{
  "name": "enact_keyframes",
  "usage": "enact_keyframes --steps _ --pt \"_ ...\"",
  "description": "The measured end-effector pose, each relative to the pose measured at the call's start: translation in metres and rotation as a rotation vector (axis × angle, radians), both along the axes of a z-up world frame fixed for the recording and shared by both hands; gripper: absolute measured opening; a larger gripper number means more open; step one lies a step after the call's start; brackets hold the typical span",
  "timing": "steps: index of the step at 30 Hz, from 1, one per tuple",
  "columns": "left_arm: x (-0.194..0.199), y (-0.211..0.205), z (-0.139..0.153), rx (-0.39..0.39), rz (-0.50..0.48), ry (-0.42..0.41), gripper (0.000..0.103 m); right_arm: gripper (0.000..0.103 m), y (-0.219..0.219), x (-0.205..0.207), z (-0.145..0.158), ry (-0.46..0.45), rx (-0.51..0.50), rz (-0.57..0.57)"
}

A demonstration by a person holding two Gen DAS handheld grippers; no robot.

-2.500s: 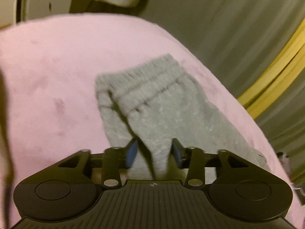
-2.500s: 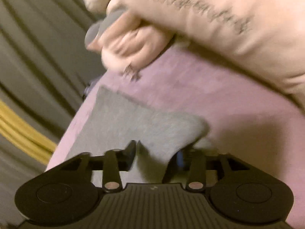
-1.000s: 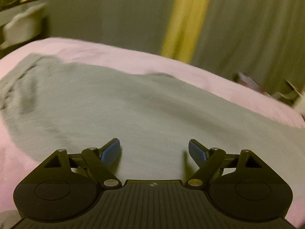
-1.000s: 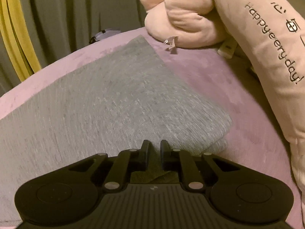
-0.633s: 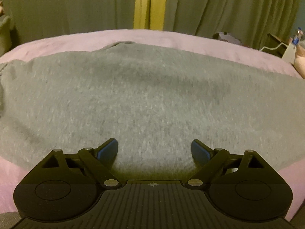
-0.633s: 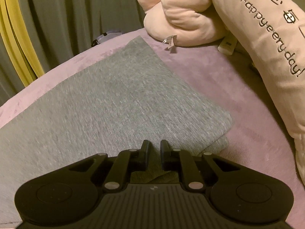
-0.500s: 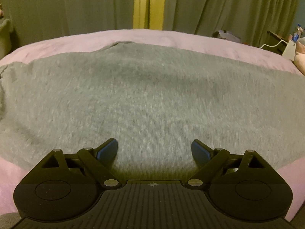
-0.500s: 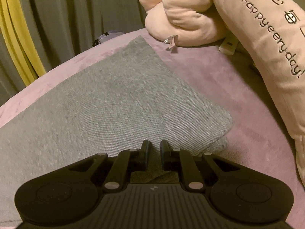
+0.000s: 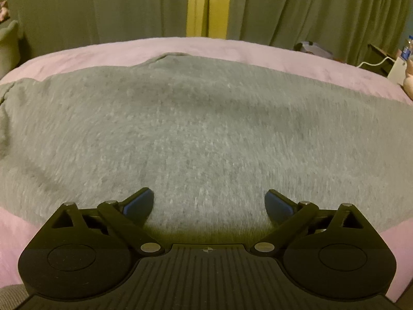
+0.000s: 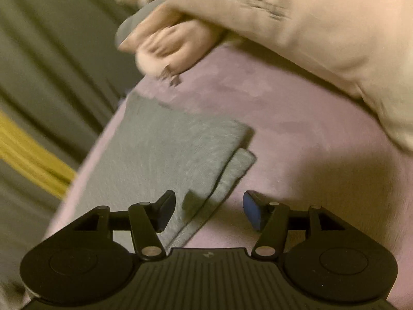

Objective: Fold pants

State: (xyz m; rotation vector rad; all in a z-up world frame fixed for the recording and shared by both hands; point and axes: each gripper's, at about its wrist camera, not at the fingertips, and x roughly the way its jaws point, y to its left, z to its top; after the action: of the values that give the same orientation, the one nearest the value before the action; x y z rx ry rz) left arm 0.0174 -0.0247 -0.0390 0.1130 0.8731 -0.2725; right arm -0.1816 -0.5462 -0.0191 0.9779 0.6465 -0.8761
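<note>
1. Left gripper (image 9: pixel 209 202) first, nearest the lens: its jaws stand wide and are opening further, blue pads (image 9: pixel 139 201) spread far apart, nothing pinched between them.
2. Right under and ahead of those fingers lie the grey pants (image 9: pixel 206 134), flat on the pink bed cover (image 9: pixel 232 49), the fabric running across almost the whole width of the left wrist view.
3. The pants' near edge sits just below the left gripper's fingertips; bare pink cover peeks out at the lower left and lower right corners of that view.
4. Further off, the far edge of the pants stops short of the bed's far edge, with a small bump in the cloth at mid-span.
5. Beyond the bed hang dark curtains (image 9: pixel 309 7) with a yellow strip (image 9: pixel 207 5) between them.
6. Over to the right gripper (image 10: pixel 209 208): jaws opening, roughly half spread, and the picture is smeared with motion.
7. The folded end of the pants (image 10: pixel 167 155) lies under its left finger and runs up and to the left; the stacked layer edges cross the gap between the jaws, but neither pad presses on them.
8. Its right finger hangs over bare pink cover (image 10: pixel 296 142).
9. Past the pants' far corner, a pink plush toy (image 10: pixel 284 13) lies along the bed's far edge, well blurred.
</note>
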Motion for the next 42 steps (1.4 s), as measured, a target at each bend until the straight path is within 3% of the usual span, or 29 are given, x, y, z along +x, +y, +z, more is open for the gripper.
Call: enact_keyframes --steps 3,13,22,25,30,34,42 --pt "0.001 0.000 0.000 -0.005 0.001 0.002 0.100 0.058 -0.007 -0.009 -0.005 -0.079 0.056 -0.077" --pt "0.000 -0.006 -0.004 0.039 -0.015 -0.005 0.101 0.061 -0.023 -0.008 -0.016 -0.158 0.075 -0.167" --pt "0.000 -0.010 -0.007 0.063 -0.022 -0.010 0.103 0.061 -0.023 0.009 -0.014 -0.097 0.005 -0.121" --pt "0.000 -0.010 -0.007 0.065 -0.022 -0.011 0.103 0.053 -0.024 0.009 -0.012 -0.086 0.004 -0.134" --pt "0.000 -0.009 -0.007 0.065 -0.024 -0.012 0.103 0.028 -0.029 0.005 -0.014 -0.076 0.015 -0.156" --pt "0.000 -0.009 -0.007 0.066 -0.024 -0.013 0.103 0.025 -0.030 0.001 -0.015 -0.106 0.023 -0.143" --pt "-0.001 -0.010 -0.008 0.074 -0.028 -0.015 0.103 0.029 -0.036 -0.004 -0.020 -0.156 0.072 -0.185"
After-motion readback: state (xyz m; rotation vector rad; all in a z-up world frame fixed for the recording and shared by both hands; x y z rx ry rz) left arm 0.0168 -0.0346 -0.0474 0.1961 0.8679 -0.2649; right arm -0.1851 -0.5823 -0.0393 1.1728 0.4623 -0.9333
